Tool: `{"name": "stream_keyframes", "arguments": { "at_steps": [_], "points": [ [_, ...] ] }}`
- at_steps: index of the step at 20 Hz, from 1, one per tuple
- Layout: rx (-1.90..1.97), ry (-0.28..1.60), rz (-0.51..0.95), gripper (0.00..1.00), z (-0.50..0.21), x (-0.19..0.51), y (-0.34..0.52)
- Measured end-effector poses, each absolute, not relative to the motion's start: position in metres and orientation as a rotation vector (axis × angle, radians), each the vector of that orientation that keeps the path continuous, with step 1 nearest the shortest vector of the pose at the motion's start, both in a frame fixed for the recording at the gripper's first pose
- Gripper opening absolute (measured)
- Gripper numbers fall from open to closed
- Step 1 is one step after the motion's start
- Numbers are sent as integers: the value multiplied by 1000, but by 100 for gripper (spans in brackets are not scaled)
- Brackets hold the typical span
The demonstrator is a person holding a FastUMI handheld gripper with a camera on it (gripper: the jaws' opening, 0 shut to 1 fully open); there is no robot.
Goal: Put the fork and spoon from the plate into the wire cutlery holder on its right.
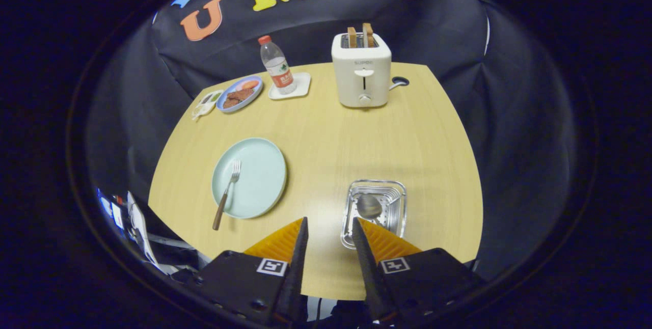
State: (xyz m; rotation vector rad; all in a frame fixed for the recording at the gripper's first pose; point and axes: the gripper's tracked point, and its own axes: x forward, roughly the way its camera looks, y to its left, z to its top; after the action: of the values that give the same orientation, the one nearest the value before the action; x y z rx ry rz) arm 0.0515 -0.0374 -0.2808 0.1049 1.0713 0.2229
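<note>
A pale green plate lies on the wooden table, ahead and to the left of my fingers. A fork with a brown handle rests on it, tines pointing away, the handle sticking out over the plate's near rim. The wire cutlery holder stands just ahead of my right finger, and a spoon stands in it with the bowl upward. My gripper hovers above the table's near edge, open, with only bare table between the fingers.
At the back of the table stands a white toaster with two slices of bread in it. Left of it, a water bottle sits on a white coaster, then a blue plate of food.
</note>
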Motion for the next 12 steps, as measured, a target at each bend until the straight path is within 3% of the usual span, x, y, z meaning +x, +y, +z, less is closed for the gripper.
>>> {"name": "stream_keyframes", "arguments": {
  "at_steps": [3,5,12],
  "points": [
    [126,1052,271,83,-277,48,3],
    [121,1040,280,96,-280,49,27],
    [110,1066,309,97,-302,34,114]
  ]
}}
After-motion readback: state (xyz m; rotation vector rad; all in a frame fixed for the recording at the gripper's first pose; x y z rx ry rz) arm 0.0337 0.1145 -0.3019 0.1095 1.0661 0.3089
